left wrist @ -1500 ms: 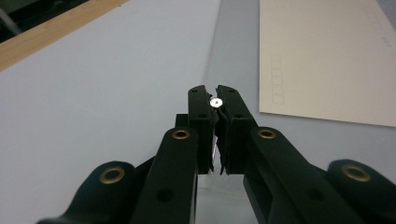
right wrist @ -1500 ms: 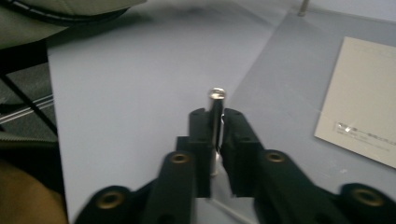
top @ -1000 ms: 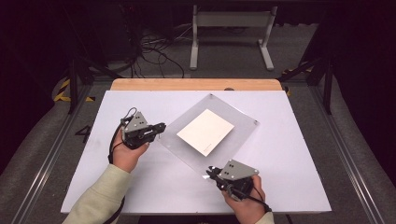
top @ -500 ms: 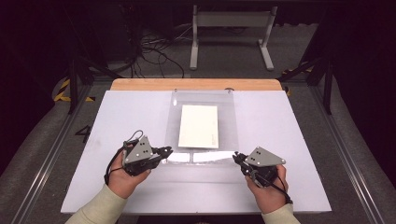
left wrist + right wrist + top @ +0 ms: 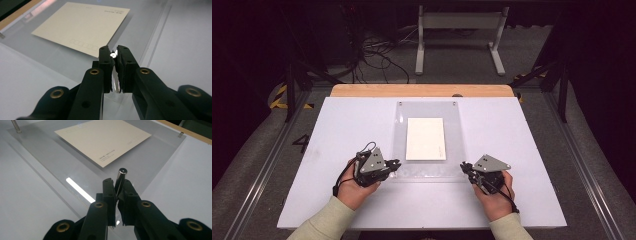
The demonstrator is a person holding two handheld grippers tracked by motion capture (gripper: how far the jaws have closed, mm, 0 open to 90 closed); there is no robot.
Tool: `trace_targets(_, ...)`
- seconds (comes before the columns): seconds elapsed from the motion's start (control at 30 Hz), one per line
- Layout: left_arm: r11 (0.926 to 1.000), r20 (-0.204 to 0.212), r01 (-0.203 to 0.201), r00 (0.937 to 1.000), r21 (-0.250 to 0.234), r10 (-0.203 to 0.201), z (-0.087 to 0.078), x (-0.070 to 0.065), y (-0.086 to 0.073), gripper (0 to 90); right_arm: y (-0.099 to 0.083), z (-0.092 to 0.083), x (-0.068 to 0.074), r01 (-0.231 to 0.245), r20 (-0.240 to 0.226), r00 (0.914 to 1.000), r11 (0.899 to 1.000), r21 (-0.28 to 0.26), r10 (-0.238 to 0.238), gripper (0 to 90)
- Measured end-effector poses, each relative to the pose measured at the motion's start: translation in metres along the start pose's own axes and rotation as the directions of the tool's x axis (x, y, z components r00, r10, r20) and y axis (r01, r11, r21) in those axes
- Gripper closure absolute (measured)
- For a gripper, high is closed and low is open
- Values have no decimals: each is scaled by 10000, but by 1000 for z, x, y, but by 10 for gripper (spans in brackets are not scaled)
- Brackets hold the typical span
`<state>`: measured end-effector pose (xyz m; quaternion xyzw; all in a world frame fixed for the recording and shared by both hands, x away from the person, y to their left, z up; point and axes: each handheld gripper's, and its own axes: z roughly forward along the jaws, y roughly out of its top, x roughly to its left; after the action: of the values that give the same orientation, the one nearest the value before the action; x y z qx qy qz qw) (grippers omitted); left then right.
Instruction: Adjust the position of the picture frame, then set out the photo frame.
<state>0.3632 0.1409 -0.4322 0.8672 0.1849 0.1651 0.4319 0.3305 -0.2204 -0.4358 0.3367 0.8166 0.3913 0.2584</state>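
A clear acrylic plate (image 5: 402, 135) lies flat on the white table with a cream card (image 5: 425, 138) on it. My left gripper (image 5: 396, 163) is at the plate's near left corner. In the left gripper view this gripper (image 5: 114, 51) is shut on a small shiny metal pin (image 5: 113, 54) at the plate's edge, and the card (image 5: 82, 25) lies beyond. My right gripper (image 5: 464, 166) is at the near right corner. In the right gripper view it (image 5: 118, 181) is shut on an upright steel pin (image 5: 121, 176), with the card (image 5: 102, 138) ahead.
Two more short pins (image 5: 400, 103) (image 5: 455, 104) stand at the plate's far corners, near a wooden strip (image 5: 422, 90) along the table's back edge. Bare white table (image 5: 337, 130) lies to both sides. Cables and a metal stand (image 5: 457, 20) are on the floor behind.
The plate with the card has turned from a diagonal position to square with the table. Both hands have come to its near corners and drawn slightly toward the person.
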Motion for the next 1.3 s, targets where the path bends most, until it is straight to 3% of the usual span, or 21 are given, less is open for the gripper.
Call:
trace_targets(0.17,9988,337,420,9985,247,-428,2,8,-8,844,-4,7,1,4,-430,9991,10000,33,-3,839)
trace_targets(0.2,9986,426,508,9978,144,-514,2,9,-9,846,-5,8,1,-9,-573,9984,9999,153,18,818)
trace_targets(0.27,9976,630,681,9956,143,-688,1,10,-11,845,-5,4,-2,-354,-986,9946,9991,-212,331,703)
trace_targets(0.33,9959,814,874,9927,215,-889,0,11,-12,800,-3,-4,-8,-758,-1183,9906,9956,-549,689,652)
trace_targets(0.4,9935,964,1140,9888,13,-1136,-3,12,-14,694,-3,-12,-15,-1036,-1375,9862,9913,-811,918,616)
trace_targets(0.5,9859,1151,1634,9807,-361,-1583,-9,14,-13,596,-3,-23,-24,-1121,-1626,9821,9886,-1003,949,594)
trace_targets(0.57,9818,1113,1836,9778,-490,-1773,-11,14,-13,598,-4,-27,-27,-1068,-1624,9826,9895,-973,901,599)
trace_targets(0.67,9712,1182,2298,9680,-633,-2213,-11,13,-15,621,-6,-33,-35,-1275,-1783,9778,9877,-900,1100,607)
trace_targets(0.73,9706,922,2321,9698,-641,-2258,-10,11,-15,611,-8,-36,-39,-1389,-1843,9755,9859,-931,1200,596)
trace_targets(0.77,9707,962,2289,9704,-734,-2215,-10,11,-14,601,-8,-37,-41,-1460,-1914,9734,9846,-957,1257,594)
trace_targets(0.83,9715,1109,2338,9673,-398,-2283,-10,9,-13,634,-8,-39,-44,-1521,-2006,9712,9824,-1080,1283,588)
trace_targets(0.9,9709,1196,2341,9665,-497,-2269,-10,8,-12,630,-9,-41,-46,-1534,-2045,9705,9815,-1149,1277,583)
trace_targets(0.93,9718,1202,2305,9673,-494,-2233,-9,7,-11,615,-9,-42,-47,-1583,-2052,9698,9803,-1183,1318,582)
trace_targets(0.97,9759,1071,2124,9726,-500,-2062,-9,7,-10,605,-9,-42,-48,-1634,-2123,9678,9790,-1216,1351,581)
trace_targets(1.03,9762,970,2094,9743,-567,-2034,-9,7,-9,601,-10,-42,-48,-1690,-2176,9660,9778,-1235,1395,581)
trace_targets(1.07,9752,987,2151,9729,-520,-2093,-8,8,-9,591,-10,-42,-49,-1706,-2188,9656,9775,-1240,1407,580)
trace_targets(1.17,9764,1003,2129,9729,-354,-2085,-6,11,-10,685,-10,-43,-49,-1759,-2209,9645,9758,-1302,1444,580)
trace_targets(1.3,9710,1195,2389,9643,-72,-2364,-2,15,-11,756,-11,-43,-50,-1809,-2252,9633,9733,-1411,1463,589)
